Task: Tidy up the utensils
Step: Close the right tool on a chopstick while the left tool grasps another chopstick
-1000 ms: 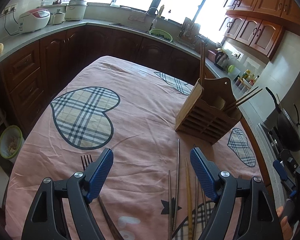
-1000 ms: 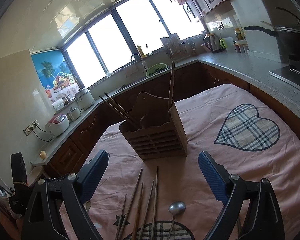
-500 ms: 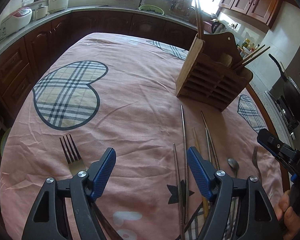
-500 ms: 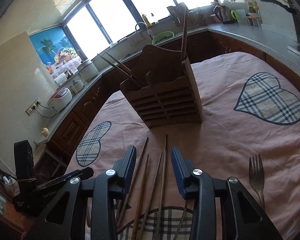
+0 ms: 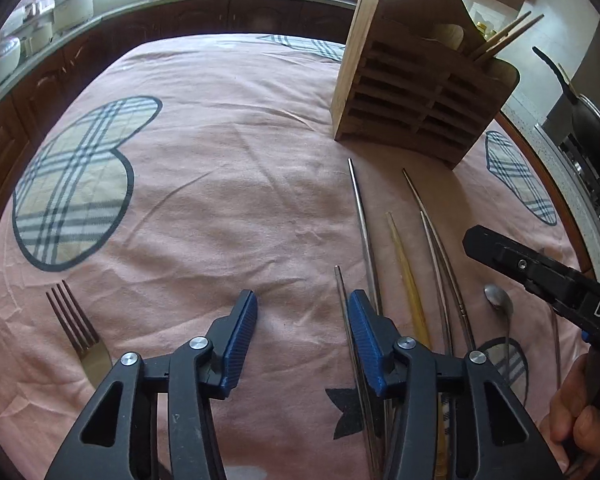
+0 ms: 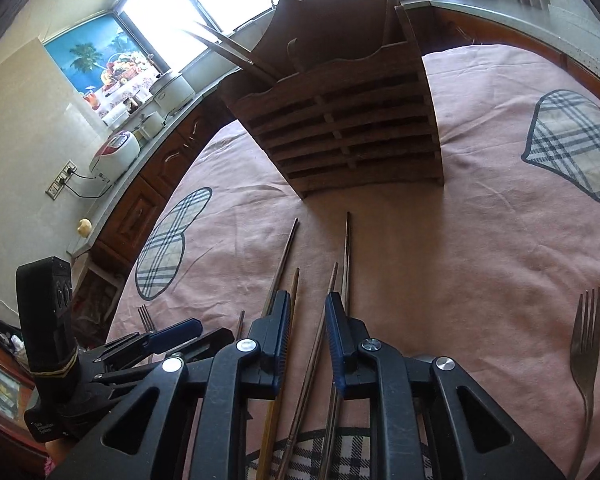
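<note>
Several metal and wooden chopsticks point(image 5: 404, 264) lie side by side on the pink tablecloth in front of a slatted wooden utensil holder point(image 5: 420, 92). My left gripper point(image 5: 302, 304) hovers low over bare cloth just left of them. Its jaws are closing with nothing between them. A fork point(image 5: 76, 328) lies to its left. My right gripper point(image 6: 308, 308) is down over the chopsticks, its jaws narrow and closing. One brown chopstick point(image 6: 320, 336) runs through the gap, and the pads do not press on it. A second fork point(image 6: 584, 344) lies to its right, and a spoon point(image 5: 498, 300) lies near the chopsticks.
The holder point(image 6: 340, 128) has chopsticks point(image 6: 228, 48) standing in its top. The tablecloth point(image 5: 220, 160) bears plaid hearts. Dark cabinets and a counter with a rice cooker point(image 6: 116, 152) ring the table. A wok point(image 5: 588, 128) sits on the stove at right.
Both grippers have sunk toward the table and tipped downward. The left jaws have narrowed somewhat. The right jaws have gone from wide to a narrow gap around one chopstick.
</note>
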{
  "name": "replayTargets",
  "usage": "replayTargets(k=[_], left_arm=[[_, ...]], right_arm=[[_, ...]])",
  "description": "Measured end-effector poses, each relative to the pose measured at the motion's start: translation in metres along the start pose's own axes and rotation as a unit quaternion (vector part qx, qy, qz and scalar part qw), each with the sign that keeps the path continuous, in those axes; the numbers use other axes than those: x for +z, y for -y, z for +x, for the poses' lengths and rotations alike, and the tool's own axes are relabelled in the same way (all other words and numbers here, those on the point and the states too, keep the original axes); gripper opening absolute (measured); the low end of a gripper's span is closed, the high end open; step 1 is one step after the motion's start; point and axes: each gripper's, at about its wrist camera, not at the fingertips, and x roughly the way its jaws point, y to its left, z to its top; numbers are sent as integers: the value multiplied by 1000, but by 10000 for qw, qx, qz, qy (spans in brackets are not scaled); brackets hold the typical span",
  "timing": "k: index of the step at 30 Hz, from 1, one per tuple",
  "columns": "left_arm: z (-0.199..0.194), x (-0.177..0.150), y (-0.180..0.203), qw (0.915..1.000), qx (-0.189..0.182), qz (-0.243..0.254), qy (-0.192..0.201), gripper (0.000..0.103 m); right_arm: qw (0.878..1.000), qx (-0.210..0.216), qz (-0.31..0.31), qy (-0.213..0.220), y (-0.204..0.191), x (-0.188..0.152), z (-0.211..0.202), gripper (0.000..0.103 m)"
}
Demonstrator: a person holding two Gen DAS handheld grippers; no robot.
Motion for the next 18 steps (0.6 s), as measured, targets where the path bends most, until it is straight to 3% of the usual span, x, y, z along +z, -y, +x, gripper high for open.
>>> replayTargets(k=[6, 9, 15, 18], left_arm=[[3, -1, -2, 9998, -34, 215, -44, 35], [1, 1, -10, 9996, -249, 60, -114, 35], [6, 9, -9, 9994, -284, 45, -213, 35], [7, 12, -5, 9992, -302, 79, -263, 39]], right_arm=[[9997, -111, -102, -216, -1, 0, 19, 18], [9991, -221, -150, -318, 0, 0, 30, 13], [9981, -349, -284, -431, -1, 7, 41, 14], [9975, -392, -379, -445, -1, 13, 48, 8]])
